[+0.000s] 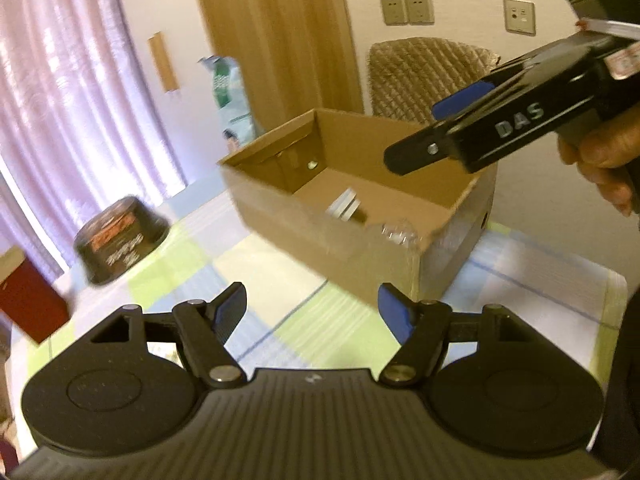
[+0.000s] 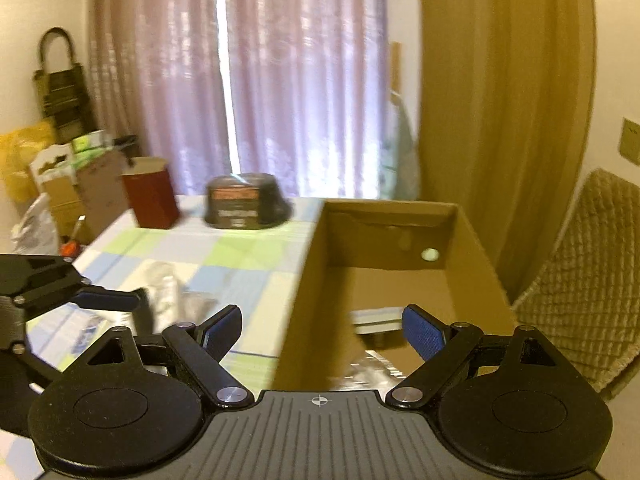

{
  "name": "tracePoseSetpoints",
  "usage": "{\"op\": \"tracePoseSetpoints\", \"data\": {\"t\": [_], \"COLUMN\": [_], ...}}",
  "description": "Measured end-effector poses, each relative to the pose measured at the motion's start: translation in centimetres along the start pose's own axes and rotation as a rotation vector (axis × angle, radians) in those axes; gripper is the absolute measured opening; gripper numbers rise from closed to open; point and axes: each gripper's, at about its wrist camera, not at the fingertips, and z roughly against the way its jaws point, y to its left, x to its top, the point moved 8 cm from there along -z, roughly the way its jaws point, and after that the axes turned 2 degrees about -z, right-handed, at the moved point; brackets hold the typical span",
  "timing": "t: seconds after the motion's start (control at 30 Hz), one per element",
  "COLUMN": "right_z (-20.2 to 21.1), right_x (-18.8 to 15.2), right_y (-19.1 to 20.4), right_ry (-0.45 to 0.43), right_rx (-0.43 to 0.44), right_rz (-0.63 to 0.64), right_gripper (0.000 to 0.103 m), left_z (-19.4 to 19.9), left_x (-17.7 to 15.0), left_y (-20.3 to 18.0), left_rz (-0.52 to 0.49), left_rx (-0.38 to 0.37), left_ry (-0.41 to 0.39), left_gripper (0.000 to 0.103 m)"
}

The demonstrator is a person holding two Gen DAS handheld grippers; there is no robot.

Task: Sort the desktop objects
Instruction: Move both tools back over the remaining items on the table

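The open cardboard box (image 2: 400, 280) fills the centre right of the right wrist view, holding a flat white packet (image 2: 376, 320) and a crumpled clear wrapper (image 2: 372, 368), both blurred. Both the left gripper (image 1: 312, 308) and right gripper (image 2: 322, 328) are spread wide, holding nothing. A black bowl (image 2: 246, 206) and red box (image 2: 150, 194) sit at upper left.

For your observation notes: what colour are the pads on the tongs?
Blue pads on black tongs; clearest in the right wrist view.

Cardboard box (image 1: 352, 236) on checked tablecloth (image 1: 280, 320), black bowl (image 1: 120, 240) left
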Motion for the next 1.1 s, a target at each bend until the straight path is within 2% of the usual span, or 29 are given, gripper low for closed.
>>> {"op": "tracePoseSetpoints", "data": {"t": [0.2, 0.3, 0.5, 0.73, 1.1], "right_z": [1.2, 0.7, -0.8, -3.3, -7.5], "right_x": [-1.8, -2.8, -5.0, -7.6, -9.9], "right_y": [5.9, 8.2, 12.4, 16.5, 19.2], "right_ry": [0.009, 0.029, 0.082, 0.144, 0.209], "right_rx": [0.073, 0.101, 0.152, 0.178, 0.175], "right_rz": [0.050, 0.068, 0.106, 0.168, 0.219], "right_gripper": [0.090, 0.090, 0.090, 0.090, 0.089], "left_z": [3.7, 5.3, 7.2, 6.7, 3.0], "left_x": [-4.5, -7.3, -12.2, -15.9, -18.2], "left_y": [1.8, 3.0, 6.4, 10.0, 13.8], "left_rz": [0.065, 0.084, 0.185, 0.287, 0.437], "left_rx": [0.064, 0.107, 0.184, 0.242, 0.241], "left_ry": [0.039, 0.070, 0.122, 0.176, 0.183], "left_gripper": [0.072, 0.072, 0.073, 0.073, 0.073]}}
